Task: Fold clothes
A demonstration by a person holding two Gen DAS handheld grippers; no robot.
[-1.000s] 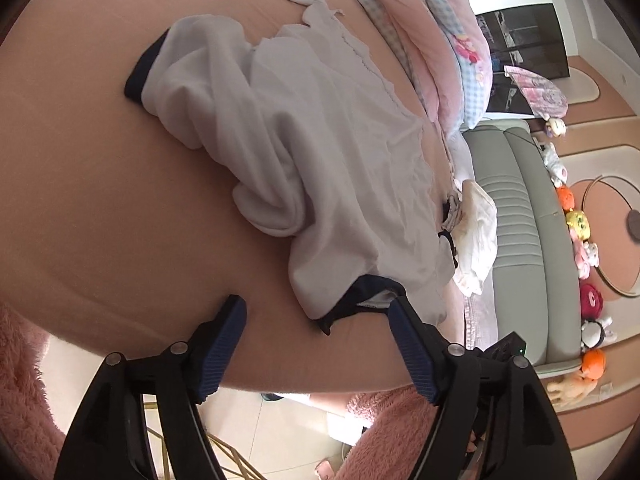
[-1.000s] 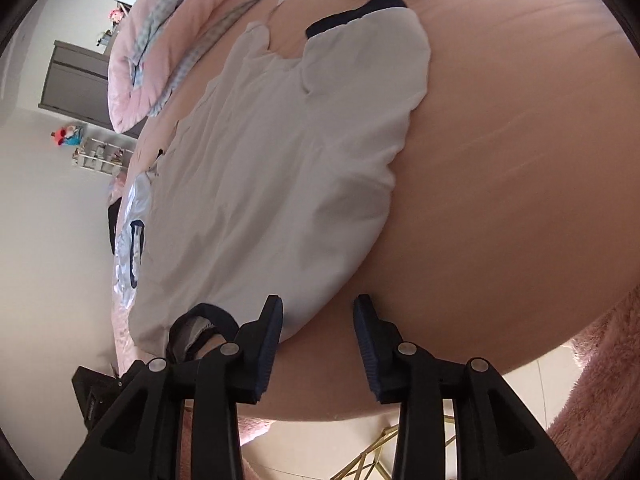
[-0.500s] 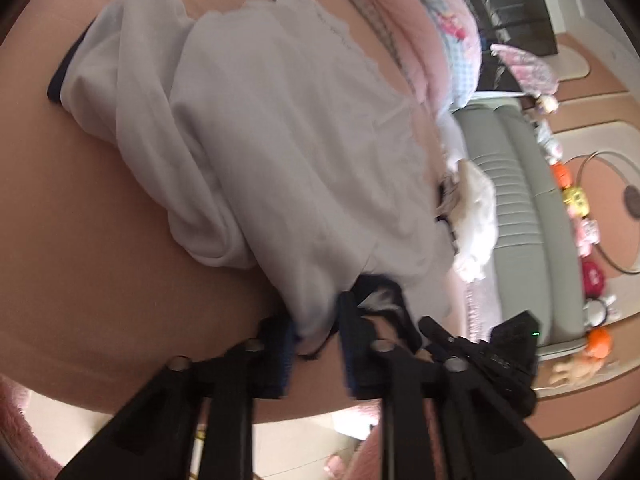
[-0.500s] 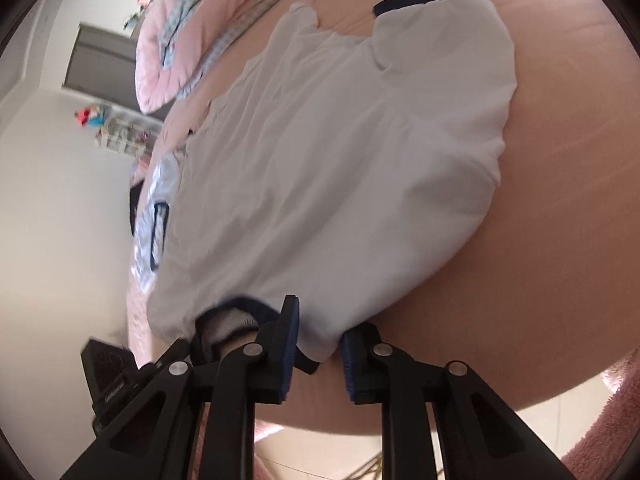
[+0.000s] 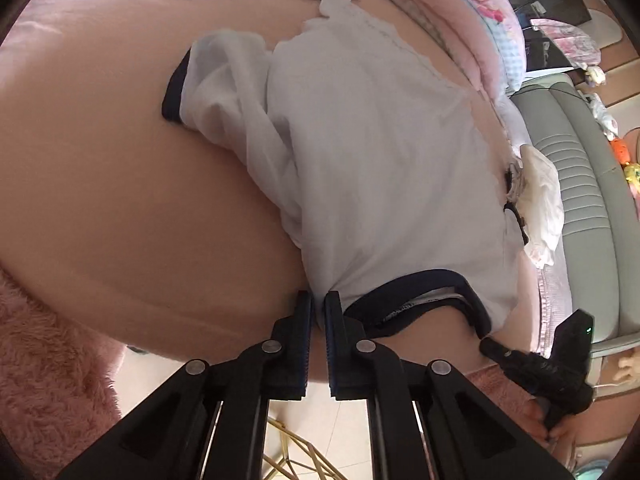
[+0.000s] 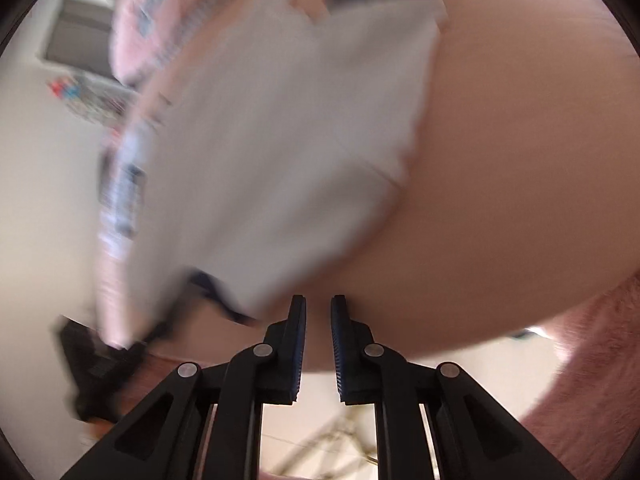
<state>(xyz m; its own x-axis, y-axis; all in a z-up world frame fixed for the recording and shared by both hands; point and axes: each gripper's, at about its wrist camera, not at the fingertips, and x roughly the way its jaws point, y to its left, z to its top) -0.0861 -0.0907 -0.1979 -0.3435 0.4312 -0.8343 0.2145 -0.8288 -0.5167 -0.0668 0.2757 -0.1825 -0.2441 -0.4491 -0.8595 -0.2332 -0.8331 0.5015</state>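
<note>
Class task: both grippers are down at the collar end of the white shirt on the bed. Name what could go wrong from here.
1. The left gripper pinches only the edge of the white navy-trimmed shirt; it may slip out.
2. The right gripper looks shut beside the cloth, perhaps on nothing; blur hides this.
3. The bunched sleeve could get folded in.

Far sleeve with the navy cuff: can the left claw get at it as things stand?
Probably not yet: the left claw is shut on the shirt beside the collar. Once released, nothing blocks the way to the sleeve.
</note>
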